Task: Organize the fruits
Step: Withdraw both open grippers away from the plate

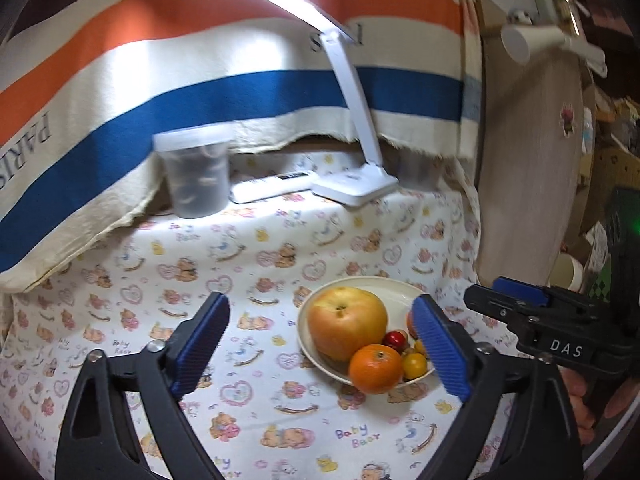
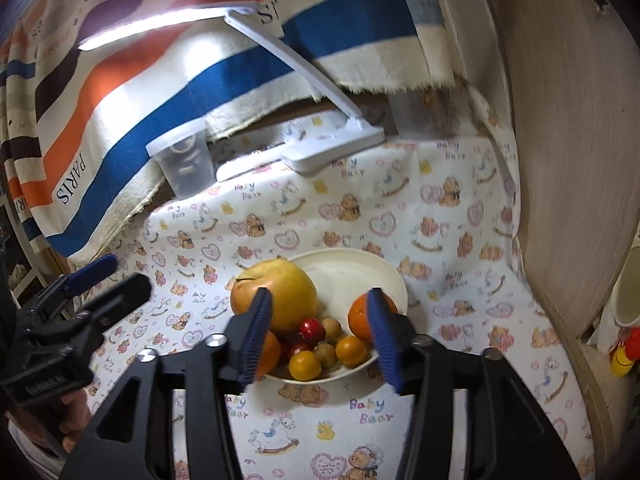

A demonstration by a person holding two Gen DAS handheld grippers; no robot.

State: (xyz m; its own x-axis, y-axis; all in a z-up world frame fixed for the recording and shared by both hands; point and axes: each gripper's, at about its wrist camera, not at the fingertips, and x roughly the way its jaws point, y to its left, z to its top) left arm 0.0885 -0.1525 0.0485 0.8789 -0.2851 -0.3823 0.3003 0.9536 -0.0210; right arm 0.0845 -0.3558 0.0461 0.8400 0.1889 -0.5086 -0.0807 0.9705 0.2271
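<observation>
A cream bowl (image 1: 384, 292) (image 2: 352, 268) on the patterned cloth holds a large yellow-red apple (image 1: 346, 320) (image 2: 280, 292), oranges (image 1: 375, 368) (image 2: 358, 316), and several small red and yellow fruits (image 2: 312, 328). My left gripper (image 1: 320, 344) is open and empty, its fingers either side of the bowl's left part. My right gripper (image 2: 318, 336) is open and empty, hovering over the near side of the bowl. The right gripper also shows at the right of the left wrist view (image 1: 504, 300). The left gripper shows at the left of the right wrist view (image 2: 116, 276).
A white desk lamp (image 1: 352, 184) (image 2: 332, 152) and a lidded plastic tub (image 1: 196, 176) (image 2: 184, 168) stand at the back. A striped cloth (image 1: 200, 80) hangs behind. A wooden panel (image 1: 532, 160) (image 2: 568, 120) bounds the right side.
</observation>
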